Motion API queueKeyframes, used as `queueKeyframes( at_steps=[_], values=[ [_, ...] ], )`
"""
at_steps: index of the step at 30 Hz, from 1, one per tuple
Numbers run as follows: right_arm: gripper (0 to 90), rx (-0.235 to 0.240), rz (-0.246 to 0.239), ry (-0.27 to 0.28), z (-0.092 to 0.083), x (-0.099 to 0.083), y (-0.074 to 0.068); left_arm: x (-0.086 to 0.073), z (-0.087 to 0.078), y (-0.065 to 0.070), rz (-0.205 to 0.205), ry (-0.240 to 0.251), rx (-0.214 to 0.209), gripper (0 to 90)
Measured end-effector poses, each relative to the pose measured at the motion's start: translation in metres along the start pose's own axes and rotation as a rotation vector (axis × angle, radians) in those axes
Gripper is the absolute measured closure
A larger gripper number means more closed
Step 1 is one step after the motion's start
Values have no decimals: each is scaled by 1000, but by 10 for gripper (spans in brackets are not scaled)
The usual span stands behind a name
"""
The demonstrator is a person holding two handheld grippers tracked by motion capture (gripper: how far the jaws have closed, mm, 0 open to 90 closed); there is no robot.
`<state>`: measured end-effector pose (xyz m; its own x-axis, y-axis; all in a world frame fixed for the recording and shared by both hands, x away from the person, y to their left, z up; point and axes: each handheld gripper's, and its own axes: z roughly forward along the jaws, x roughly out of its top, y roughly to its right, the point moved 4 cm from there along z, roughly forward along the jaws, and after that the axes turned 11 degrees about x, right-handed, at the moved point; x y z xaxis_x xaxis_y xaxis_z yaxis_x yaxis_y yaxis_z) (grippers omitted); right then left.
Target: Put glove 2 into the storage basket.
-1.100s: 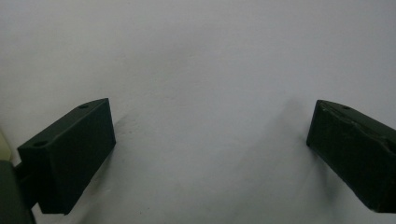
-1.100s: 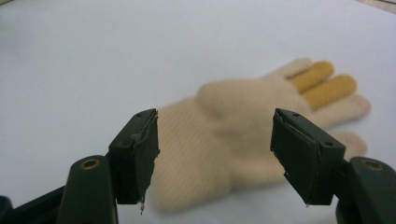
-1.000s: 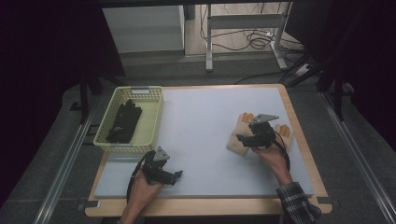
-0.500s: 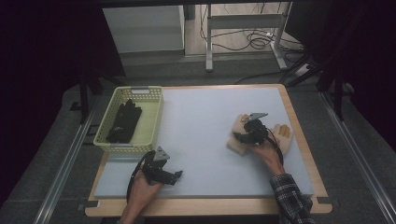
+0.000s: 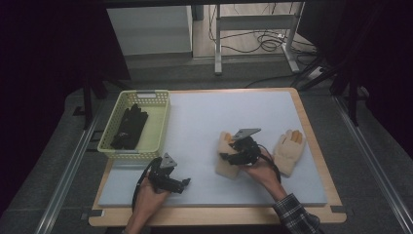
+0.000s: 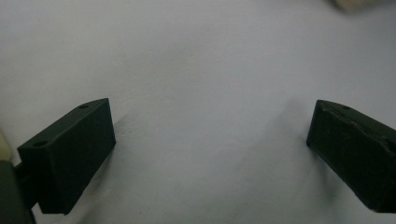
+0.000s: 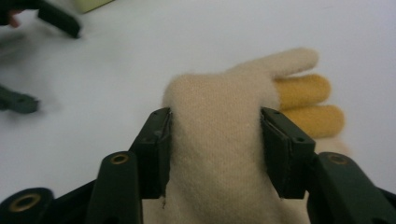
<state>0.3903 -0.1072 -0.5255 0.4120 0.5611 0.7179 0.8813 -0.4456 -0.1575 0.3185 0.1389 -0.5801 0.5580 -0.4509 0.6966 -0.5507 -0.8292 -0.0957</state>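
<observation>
cream wool bunches between the right gripper's (image 7: 215, 154) jaws: they have just been closing and easing a little, and both pads now press the sides of the glove (image 7: 219, 140), clamped on its palm part with the yellow-tipped fingers pointing away. in the high view that glove (image 5: 228, 157) lies on the mat (image 5: 204, 122) right of centre, the right gripper (image 5: 233, 157) over it, and its mate (image 5: 288, 152) rests well apart nearer the right edge. the left gripper (image 5: 184, 184) sits near the front edge with its jaws wide apart over bare mat (image 6: 196, 70), nothing between them. a basket (image 5: 160, 122) at the left rear already holds a dark glove (image 5: 129, 127), so the work looks like carrying the cream pair there, though that is a guess. the main risk from here is the grip itself: the pads seem to pinch only a raised fold of soft knit, and if the fold slips out when lifted the glove would drop back on the mat or short of the basket. a loose hold could also let the fingers trail and drag on the mat, or catch the basket rim and leave the glove hanging half over the wall. swinging across toward the basket brings the right gripper near the idle left one, so a bump is possible unless the path stays behind it. how much cloth is truly held under the jaws cannot be told.
</observation>
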Motion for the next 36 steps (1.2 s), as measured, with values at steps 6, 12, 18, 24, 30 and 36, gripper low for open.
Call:
queueKeyframes(
  at_steps=[6,12,18,24,30,36],
  values=[
    [242,50,-8,-14,14,-8,-11,0,0,0,0,0,0,12],
    [241,-2,2,18,-14,-10,6,0,0,0,0,0,0,12],
    [277,-113,41,26,-46,-27,33,0,0,0,0,0,0,12],
    [387,-214,127,56,-89,-57,60,0,0,0,0,0,0,12],
    [545,-333,216,87,-137,-86,84,0,0,0,-1,0,0,12],
    [625,-424,300,101,-169,-115,104,0,0,0,-1,0,0,12]
  ],
)
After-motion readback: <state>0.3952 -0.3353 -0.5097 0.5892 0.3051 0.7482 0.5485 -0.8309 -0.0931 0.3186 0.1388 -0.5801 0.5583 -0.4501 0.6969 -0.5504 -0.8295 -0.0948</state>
